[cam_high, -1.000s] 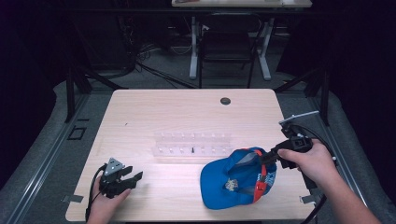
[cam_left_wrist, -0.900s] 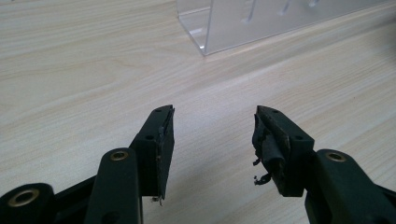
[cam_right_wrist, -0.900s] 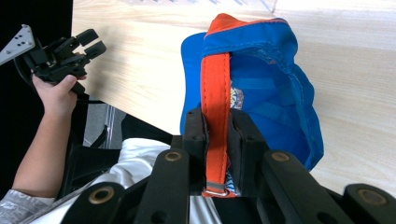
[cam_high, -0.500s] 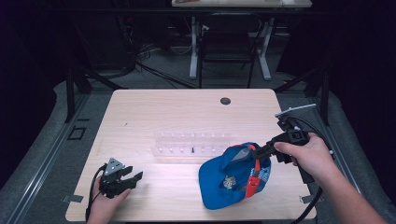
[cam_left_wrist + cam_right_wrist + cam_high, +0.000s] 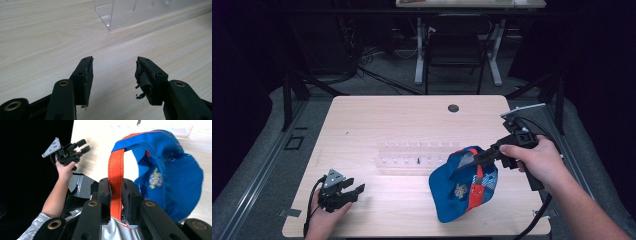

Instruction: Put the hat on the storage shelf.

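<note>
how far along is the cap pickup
Done: the right tongs are shut on the orange strap of the blue cap. In hand: the cap hangs tilted, its lower edge near the table. Left: wherever it goes next; the left tongs stand open, holding nothing.

A light wooden bench (image 5: 377,120) with rounded corners carries the things. Near its middle lies a clear plastic rack (image 5: 417,156), long side running three to nine o'clock. Toward twelve o'clock a small dark round grommet (image 5: 453,108) sits in the top. At about four o'clock a blue cap (image 5: 457,192) touches the wood.
</note>
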{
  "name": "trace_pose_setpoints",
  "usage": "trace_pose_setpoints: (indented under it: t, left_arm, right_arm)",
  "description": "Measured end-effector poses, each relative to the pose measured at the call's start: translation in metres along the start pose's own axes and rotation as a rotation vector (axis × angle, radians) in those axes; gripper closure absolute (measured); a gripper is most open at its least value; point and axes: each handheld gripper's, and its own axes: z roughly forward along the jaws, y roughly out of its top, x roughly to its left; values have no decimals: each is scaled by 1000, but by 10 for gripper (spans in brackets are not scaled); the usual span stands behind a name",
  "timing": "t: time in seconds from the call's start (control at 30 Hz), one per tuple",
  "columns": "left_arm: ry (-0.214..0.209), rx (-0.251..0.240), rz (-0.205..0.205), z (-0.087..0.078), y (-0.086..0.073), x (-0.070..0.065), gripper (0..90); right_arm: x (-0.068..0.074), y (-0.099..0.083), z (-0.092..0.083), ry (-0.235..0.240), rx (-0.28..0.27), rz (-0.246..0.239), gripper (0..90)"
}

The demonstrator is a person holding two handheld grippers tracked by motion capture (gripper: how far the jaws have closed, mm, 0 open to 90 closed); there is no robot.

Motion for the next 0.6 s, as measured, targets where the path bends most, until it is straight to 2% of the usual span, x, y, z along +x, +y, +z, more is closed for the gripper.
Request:
trace_pose_setpoints:
  t: [0.2, 0.47, 0.6]
  left_arm:
    - [-1, 1, -2, 0, 0, 0, 481]
    - [-4, 5, 2, 0, 0, 0, 481]
    - [-2, 4, 3, 1, 0, -1, 481]
  right_arm:
    - [10, 2, -5, 8, -13, -7, 783]
    - [10, 5, -12, 19, -30, -19, 783]
    - [9, 6, -16, 36, -56, -8, 783]
